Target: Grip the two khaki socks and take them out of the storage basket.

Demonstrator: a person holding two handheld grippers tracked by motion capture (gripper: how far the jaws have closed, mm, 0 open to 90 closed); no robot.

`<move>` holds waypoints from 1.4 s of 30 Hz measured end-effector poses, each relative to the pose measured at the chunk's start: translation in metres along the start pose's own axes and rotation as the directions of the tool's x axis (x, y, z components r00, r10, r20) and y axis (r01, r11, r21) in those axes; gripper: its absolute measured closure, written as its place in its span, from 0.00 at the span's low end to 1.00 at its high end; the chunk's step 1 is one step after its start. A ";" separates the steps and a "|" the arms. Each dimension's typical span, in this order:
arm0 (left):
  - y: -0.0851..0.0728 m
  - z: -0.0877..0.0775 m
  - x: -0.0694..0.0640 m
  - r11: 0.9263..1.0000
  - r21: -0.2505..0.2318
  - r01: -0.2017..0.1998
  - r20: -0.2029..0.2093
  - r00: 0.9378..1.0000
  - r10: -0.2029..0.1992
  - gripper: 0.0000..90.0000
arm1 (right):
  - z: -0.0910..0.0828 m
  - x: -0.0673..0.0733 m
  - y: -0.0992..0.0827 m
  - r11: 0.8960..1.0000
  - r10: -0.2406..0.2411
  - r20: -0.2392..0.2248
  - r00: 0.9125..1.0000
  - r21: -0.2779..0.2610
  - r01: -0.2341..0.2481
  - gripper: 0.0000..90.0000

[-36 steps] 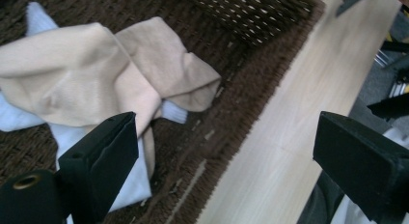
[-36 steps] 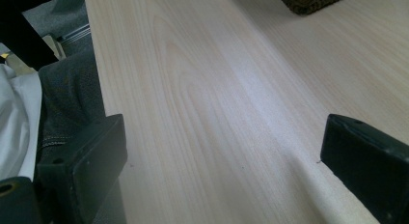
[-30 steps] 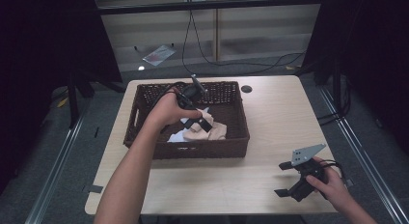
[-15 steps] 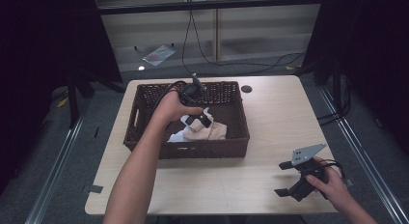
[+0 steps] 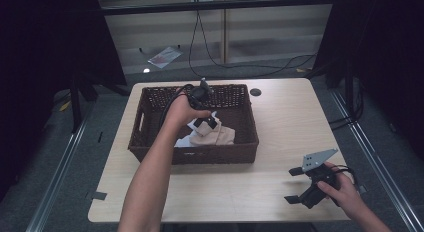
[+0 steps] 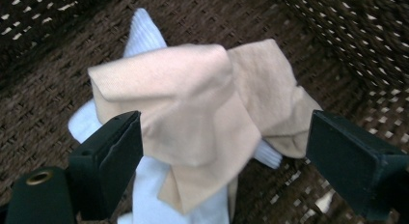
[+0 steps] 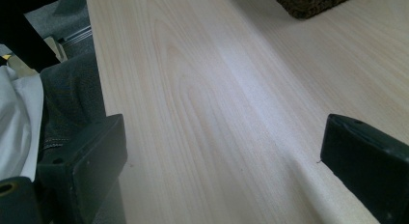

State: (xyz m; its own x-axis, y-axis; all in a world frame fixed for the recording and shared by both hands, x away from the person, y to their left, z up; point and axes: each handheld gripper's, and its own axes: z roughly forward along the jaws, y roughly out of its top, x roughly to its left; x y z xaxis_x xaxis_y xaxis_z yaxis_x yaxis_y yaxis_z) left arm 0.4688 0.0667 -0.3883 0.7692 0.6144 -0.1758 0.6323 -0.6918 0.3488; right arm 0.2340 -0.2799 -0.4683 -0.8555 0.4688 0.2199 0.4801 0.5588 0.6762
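Since a second ago our left tool [image 5: 210, 123] has dipped lower into the wicker basket [image 5: 150, 142], closing on the clothes at its bottom, while the right tool [image 5: 306, 188] has stayed put near the front right corner of the surface [image 5: 280, 122].

From the left gripper view, the jaws stand wide apart, one on each side of the beige cloth [image 6: 193, 108], holding nothing yet. That cloth is folded loosely and lies on top of a white sock [image 6: 144, 38], whose ribbed cuff sticks out toward the far wall of the basket and whose other end pokes out below. Both lie on the basket floor, nearer its right wall as the high view shows it.

We judge the beige cloth to be light, soft and limp. It will sag and unfold once lifted, and it will not slip much against the pads. A hold on the thick folded hump in the middle, where several layers stack, should gather enough cloth to lift it whole; a pinch at a thin edge might pull out one layer only. Closing too deep could also catch the white sock beneath, so we would bite the top fold alone.

Our right tool rests low over bare wood with its jaws spread wide and nothing between them.
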 end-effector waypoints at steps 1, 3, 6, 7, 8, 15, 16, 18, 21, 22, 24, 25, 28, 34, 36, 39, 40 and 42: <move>0.000 0.000 0.000 1.000 0.000 0.000 0.000 1.000 0.000 0.15 | 0.000 0.000 0.000 1.000 0.000 0.000 1.000 0.000 0.000 0.03; 0.000 0.005 0.003 1.000 -0.006 -0.008 -0.021 1.000 0.008 0.16 | 0.000 0.000 0.000 1.000 0.001 -0.003 1.000 -0.002 -0.001 0.03; 0.000 0.011 0.006 1.000 -0.011 -0.002 -0.026 1.000 0.001 0.17 | 0.000 0.000 0.000 1.000 0.001 -0.001 1.000 0.000 -0.001 0.03; 0.000 0.013 0.006 1.000 -0.011 0.000 -0.030 1.000 0.000 0.18 | 0.000 0.000 0.000 1.000 0.001 -0.001 1.000 0.000 -0.001 0.03; 0.000 0.015 0.006 1.000 -0.010 -0.009 -0.038 0.999 0.008 0.18 | 0.000 0.000 0.000 1.000 -0.002 0.002 1.000 -0.002 0.002 0.03; -0.002 0.025 0.009 0.998 -0.057 -0.009 -0.062 0.998 0.005 0.31 | 0.000 0.000 0.000 1.000 -0.001 0.000 1.000 -0.004 0.001 0.03; -0.003 0.027 0.010 0.997 -0.071 -0.002 -0.064 0.998 -0.003 0.34 | -0.001 0.000 0.000 1.000 -0.001 0.001 1.000 -0.005 0.001 0.03; -0.004 0.031 0.011 0.997 -0.072 -0.003 -0.060 0.998 -0.002 0.37 | -0.001 0.000 0.000 1.000 0.001 0.001 1.000 -0.005 -0.001 0.03; -0.004 0.035 0.011 0.998 -0.066 -0.006 -0.066 0.998 0.002 0.40 | -0.001 0.000 0.000 1.000 0.001 -0.001 1.000 -0.005 -0.001 0.03; -0.005 0.038 0.011 0.998 -0.068 -0.001 -0.073 0.997 -0.004 0.41 | 0.000 0.000 0.000 1.000 0.001 -0.003 1.000 -0.003 -0.001 0.03; -0.005 0.041 0.012 0.997 -0.074 0.018 -0.076 0.997 -0.024 0.45 | 0.000 0.000 0.000 1.000 0.001 -0.001 1.000 -0.004 -0.001 0.03; -0.006 0.043 0.013 0.997 -0.076 0.025 -0.080 0.996 -0.031 0.47 | -0.001 0.000 0.000 1.000 0.001 -0.001 1.000 -0.005 -0.001 0.03; -0.009 0.045 0.016 0.997 -0.066 0.042 -0.095 0.994 -0.049 0.56 | -0.001 0.000 0.000 1.000 -0.001 0.002 1.000 -0.005 0.001 0.03; -0.007 0.041 0.013 0.997 -0.043 0.065 -0.098 0.993 -0.069 0.84 | 0.000 0.000 0.000 1.000 0.000 -0.003 1.000 -0.004 0.000 0.03; -0.007 0.037 0.011 0.995 -0.048 0.089 -0.092 0.991 -0.093 0.93 | 0.000 0.000 0.000 1.000 -0.002 -0.004 1.000 -0.006 0.002 0.03; -0.008 0.032 0.012 0.993 -0.051 0.106 -0.078 0.991 -0.110 0.98 | 0.000 0.000 0.000 1.000 0.000 -0.005 1.000 -0.006 0.000 0.03; -0.009 0.026 0.012 0.993 -0.046 0.109 -0.068 0.991 -0.112 0.98 | 0.000 0.000 0.000 1.000 -0.002 -0.005 1.000 -0.007 0.002 0.03; -0.010 0.020 0.013 0.991 -0.056 0.122 -0.050 0.991 -0.124 0.98 | 0.000 0.000 0.000 1.000 0.000 -0.003 1.000 -0.004 0.000 0.03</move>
State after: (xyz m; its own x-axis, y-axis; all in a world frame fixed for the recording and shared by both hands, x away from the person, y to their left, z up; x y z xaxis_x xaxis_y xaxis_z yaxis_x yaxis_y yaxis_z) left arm 0.4742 0.0740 -0.4122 0.6790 0.7138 -0.1716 0.7149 -0.5898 0.3755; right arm 0.2340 -0.2799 -0.4681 -0.8560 0.4669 0.2218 0.4793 0.5561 0.6790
